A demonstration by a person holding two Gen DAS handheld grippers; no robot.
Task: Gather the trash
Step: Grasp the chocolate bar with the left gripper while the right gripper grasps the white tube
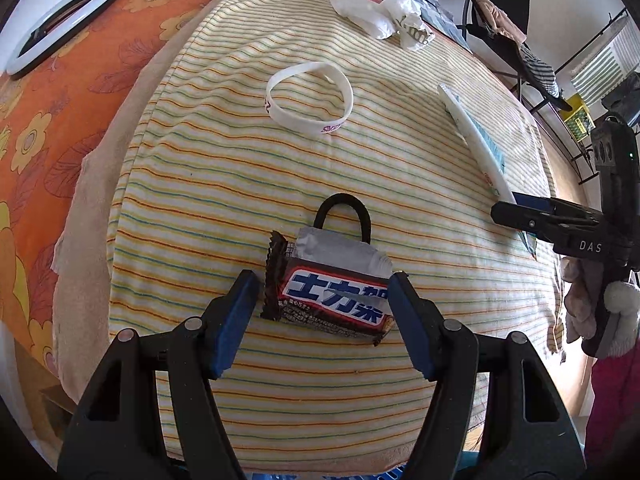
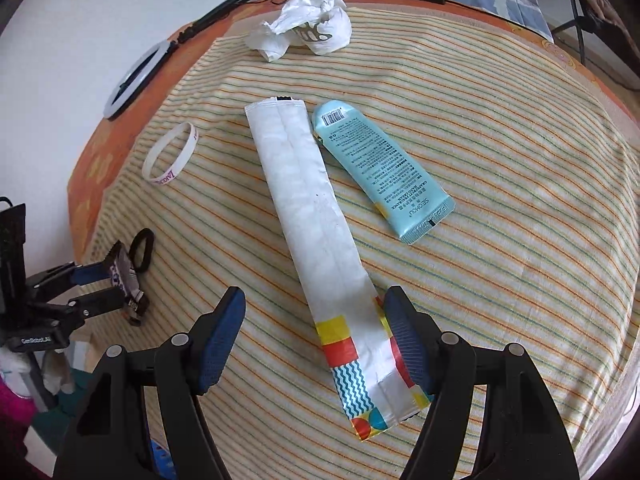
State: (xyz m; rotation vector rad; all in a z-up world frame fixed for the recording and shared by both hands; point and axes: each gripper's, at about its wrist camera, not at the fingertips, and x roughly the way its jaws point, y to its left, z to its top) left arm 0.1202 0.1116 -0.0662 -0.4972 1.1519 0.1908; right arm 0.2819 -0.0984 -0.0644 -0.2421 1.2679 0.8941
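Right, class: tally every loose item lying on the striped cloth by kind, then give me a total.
Wrappers: 2, the chocolate bar wrapper and the long white wrapper
Tubes: 1, the blue tube
Crumpled paper: 1, the white wad
Bands: 2, the white wristband and the black hair tie
Total: 6
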